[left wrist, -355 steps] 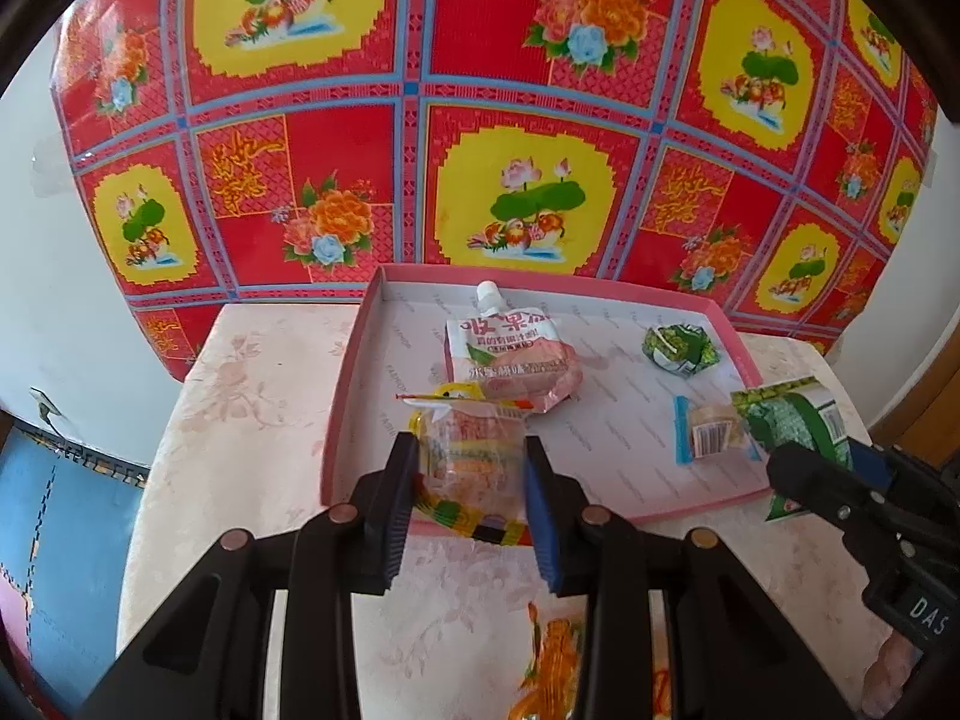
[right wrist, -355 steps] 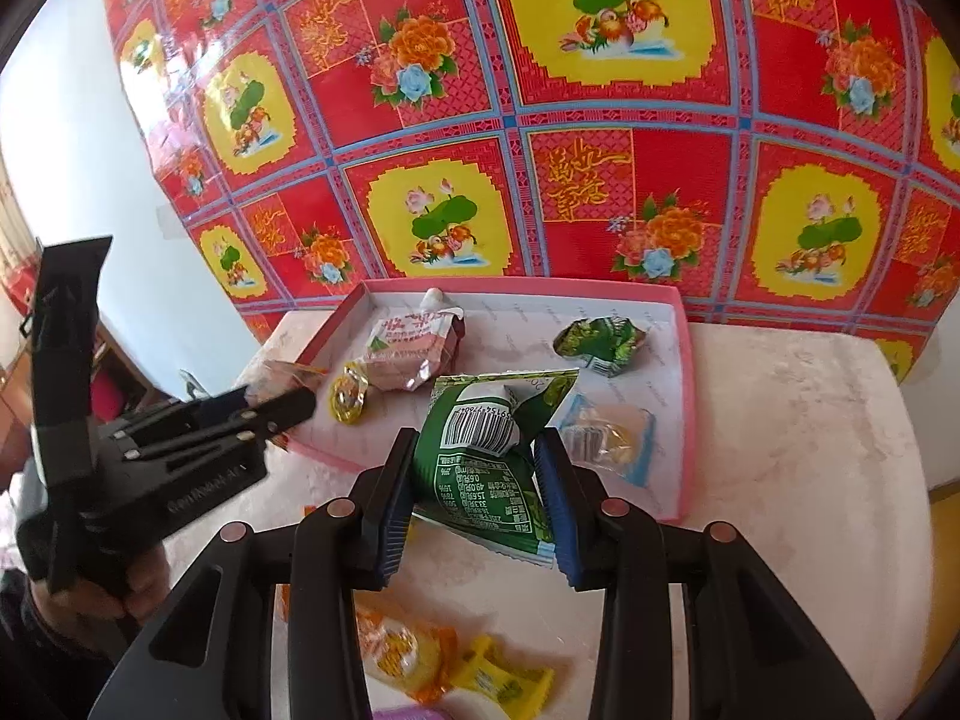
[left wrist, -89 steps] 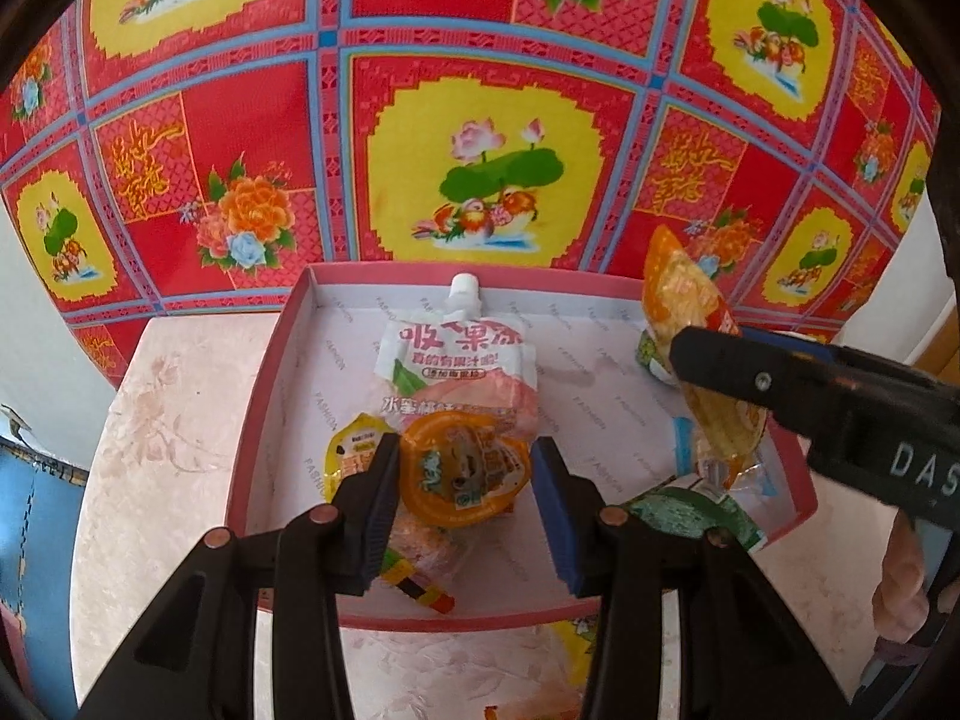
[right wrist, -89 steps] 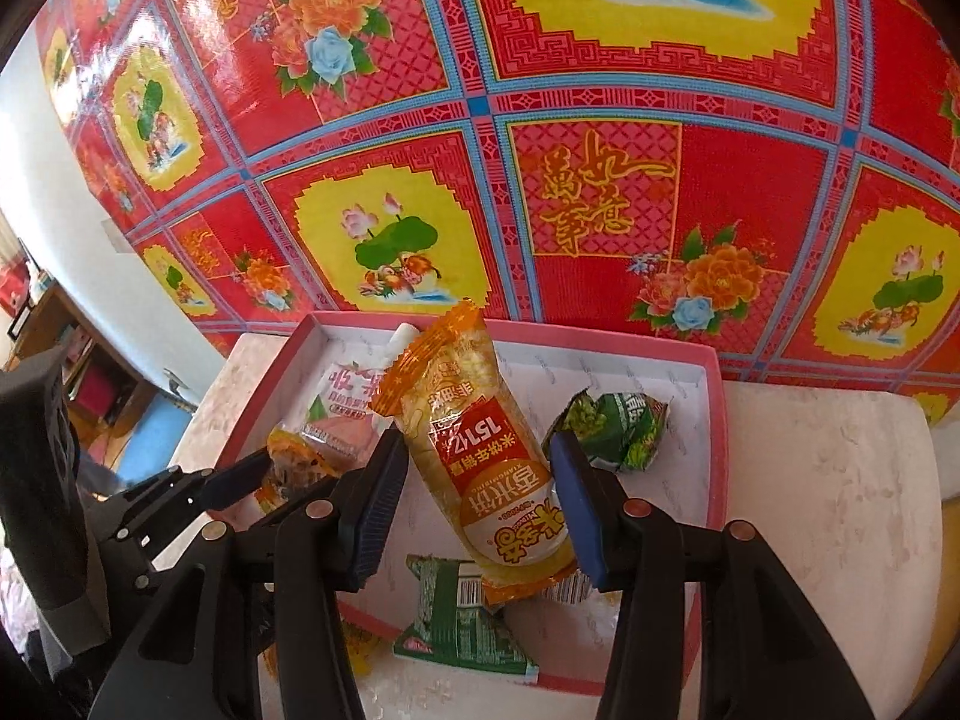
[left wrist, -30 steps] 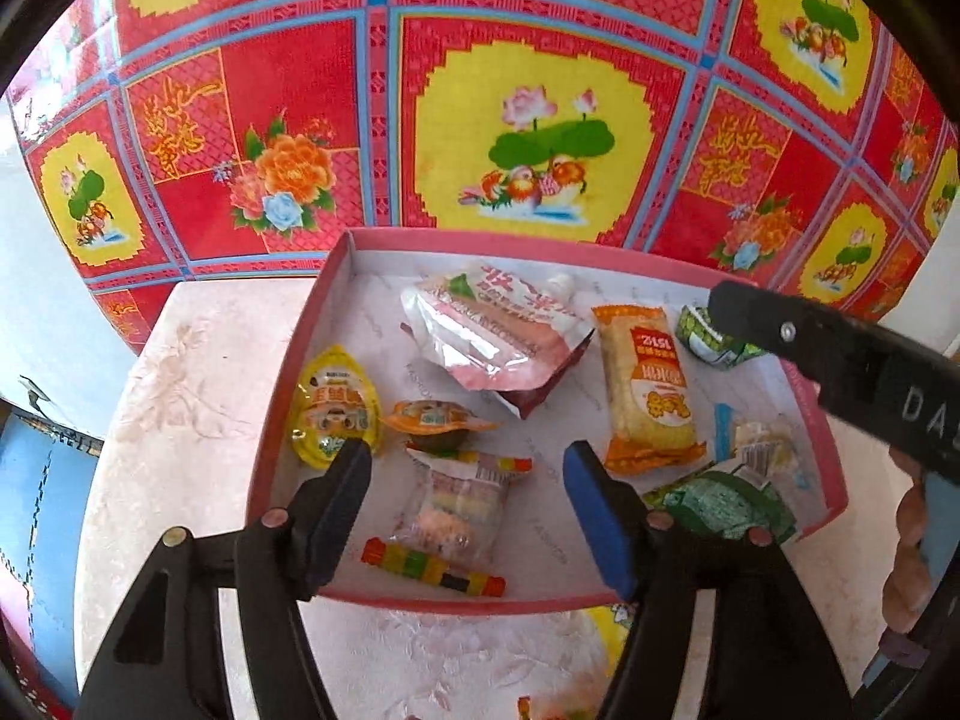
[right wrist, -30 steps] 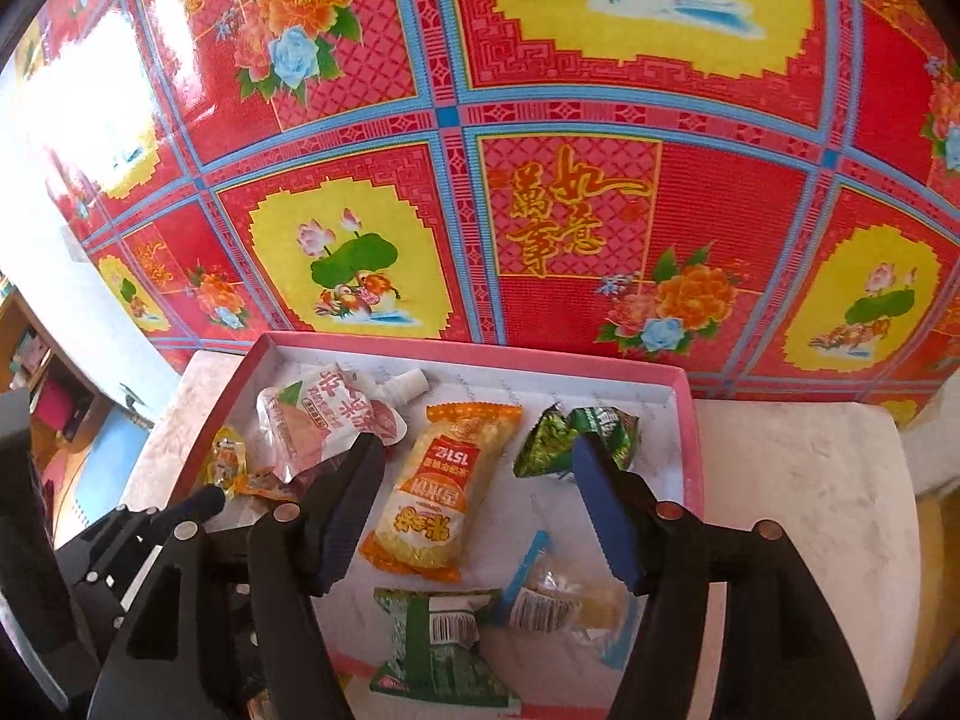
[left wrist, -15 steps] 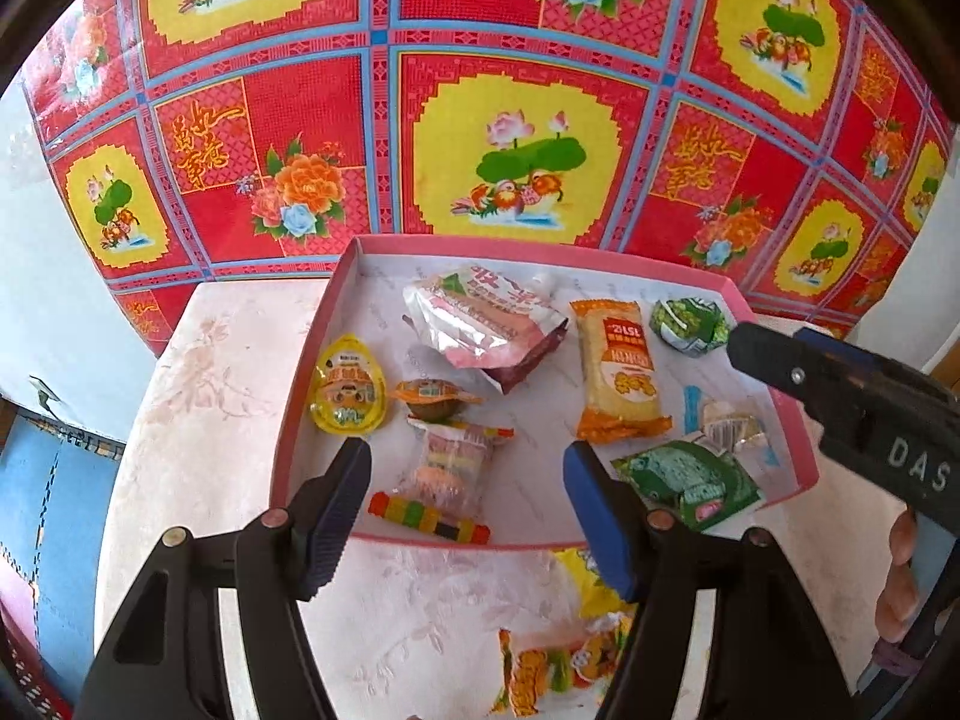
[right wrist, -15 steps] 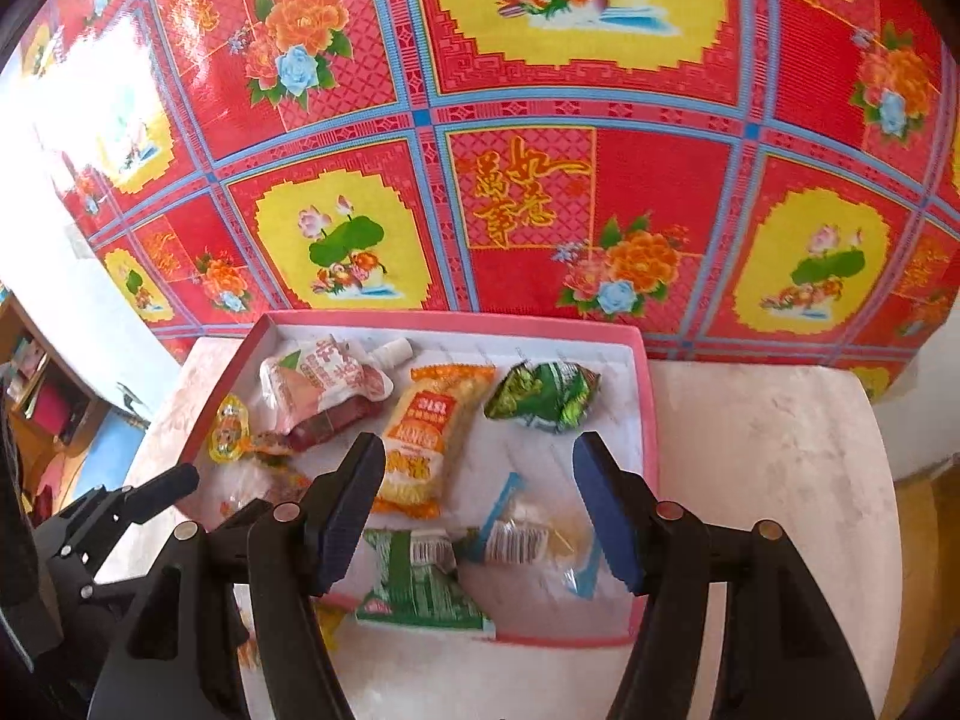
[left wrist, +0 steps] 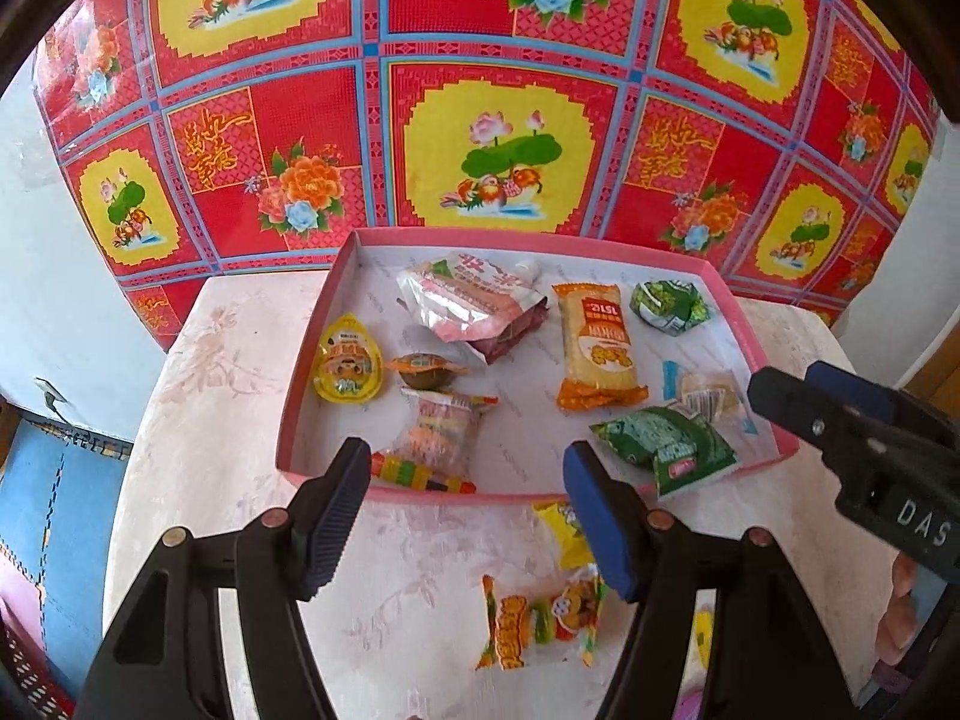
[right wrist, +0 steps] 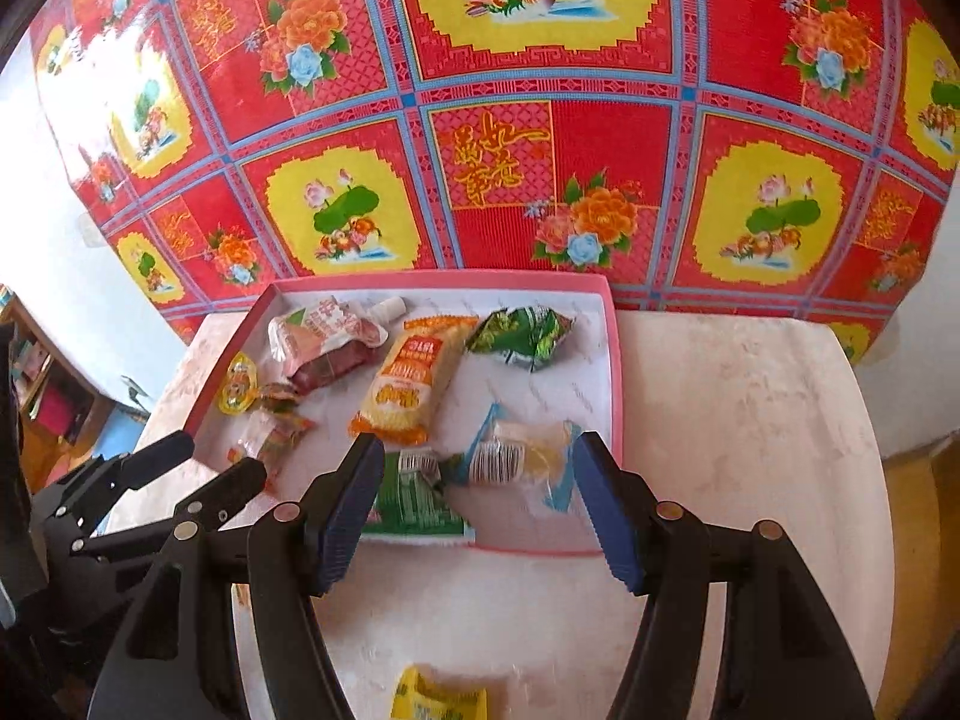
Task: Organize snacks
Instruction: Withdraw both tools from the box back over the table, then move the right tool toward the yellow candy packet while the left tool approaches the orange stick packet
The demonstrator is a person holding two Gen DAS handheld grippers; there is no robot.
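Note:
A pink-rimmed tray [left wrist: 318, 360] [right wrist: 615, 360] on the pale table holds several snacks: a spouted jelly pouch [left wrist: 474, 300], an orange packet [left wrist: 597, 354] [right wrist: 408, 387], green packets [left wrist: 669, 306] [left wrist: 666, 441] and a yellow jelly cup [left wrist: 348, 360]. Loose on the table in front of the tray lie a yellow wrapper [left wrist: 564, 531] [right wrist: 438, 699] and an orange-yellow candy packet [left wrist: 540, 618]. My left gripper [left wrist: 465, 519] hangs open and empty over the tray's near rim. My right gripper [right wrist: 477, 507] is also open and empty, above the tray's near right corner.
A red and yellow floral cloth [left wrist: 498, 138] hangs behind the table. The pale marble-patterned tabletop [right wrist: 738, 420] extends right of the tray. A blue floor mat [left wrist: 36, 480] lies below the table's left edge. The right gripper [left wrist: 852, 432] juts in at the left wrist view's right side.
Both grippers have pulled back from the tray, staying open and empty. More of the table's front now shows, with the loose candy packets in view.

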